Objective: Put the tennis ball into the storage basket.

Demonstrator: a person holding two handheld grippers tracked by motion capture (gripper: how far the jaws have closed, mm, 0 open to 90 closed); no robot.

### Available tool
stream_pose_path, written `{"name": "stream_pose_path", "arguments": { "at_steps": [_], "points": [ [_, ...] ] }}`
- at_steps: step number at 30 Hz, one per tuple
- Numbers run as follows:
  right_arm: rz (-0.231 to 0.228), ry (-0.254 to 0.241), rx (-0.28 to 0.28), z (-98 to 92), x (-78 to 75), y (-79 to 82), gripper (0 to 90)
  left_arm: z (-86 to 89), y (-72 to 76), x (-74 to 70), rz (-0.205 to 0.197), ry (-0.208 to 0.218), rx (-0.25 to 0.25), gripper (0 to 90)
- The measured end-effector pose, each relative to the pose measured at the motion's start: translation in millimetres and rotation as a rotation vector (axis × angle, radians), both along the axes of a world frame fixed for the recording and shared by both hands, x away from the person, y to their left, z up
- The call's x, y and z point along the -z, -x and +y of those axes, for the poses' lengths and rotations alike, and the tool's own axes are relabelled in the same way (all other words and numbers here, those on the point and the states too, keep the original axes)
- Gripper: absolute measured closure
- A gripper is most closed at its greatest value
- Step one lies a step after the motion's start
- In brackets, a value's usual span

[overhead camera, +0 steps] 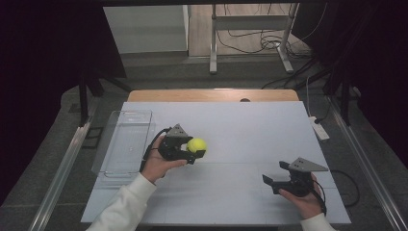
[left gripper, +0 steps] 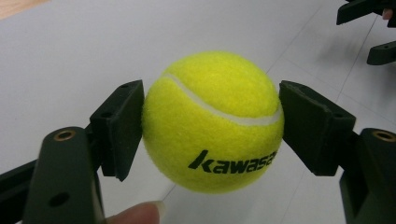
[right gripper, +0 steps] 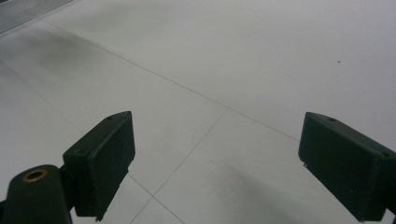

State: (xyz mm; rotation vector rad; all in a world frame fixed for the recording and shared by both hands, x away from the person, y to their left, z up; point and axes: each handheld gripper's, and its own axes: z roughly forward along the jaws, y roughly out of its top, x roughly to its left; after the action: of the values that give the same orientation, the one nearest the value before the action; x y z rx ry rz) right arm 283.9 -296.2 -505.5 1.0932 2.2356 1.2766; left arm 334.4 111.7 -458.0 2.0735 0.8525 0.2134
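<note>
White tabletop (overhead camera: 250, 130) fills most of the scene, with dark curtains on both sides and cables on the floor behind that are too murky to sort out. Left gripper (overhead camera: 191, 150) is clamped on a yellow tennis ball (overhead camera: 197, 145), one pad on each side of it, and in the left gripper view the ball (left gripper: 212, 121) sits right between the jaw tips, lifted a bit off the surface. Its black lettering runs around the curve, so the end of the word is hidden. A fingertip (left gripper: 137, 213) pokes in at the bottom edge, cut off. Just behind that claw's hand sits a clear plastic tray (overhead camera: 126, 139), hard to read since it's see-through. Right gripper (overhead camera: 276, 179) is well away from the ball, jaws spread wide with nothing but bare table between them.
</note>
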Motion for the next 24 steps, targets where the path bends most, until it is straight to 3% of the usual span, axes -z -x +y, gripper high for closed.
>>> {"name": "stream_pose_path", "arguments": {
  "at_steps": [24],
  "points": [
    [-0.001, 0.001, 0.002, 0.1, 0.4, -0.1, 10.8, 18.2, 13.2, 4.1, -0.002, 0.0, -0.03, 26.1]
  ]
}}
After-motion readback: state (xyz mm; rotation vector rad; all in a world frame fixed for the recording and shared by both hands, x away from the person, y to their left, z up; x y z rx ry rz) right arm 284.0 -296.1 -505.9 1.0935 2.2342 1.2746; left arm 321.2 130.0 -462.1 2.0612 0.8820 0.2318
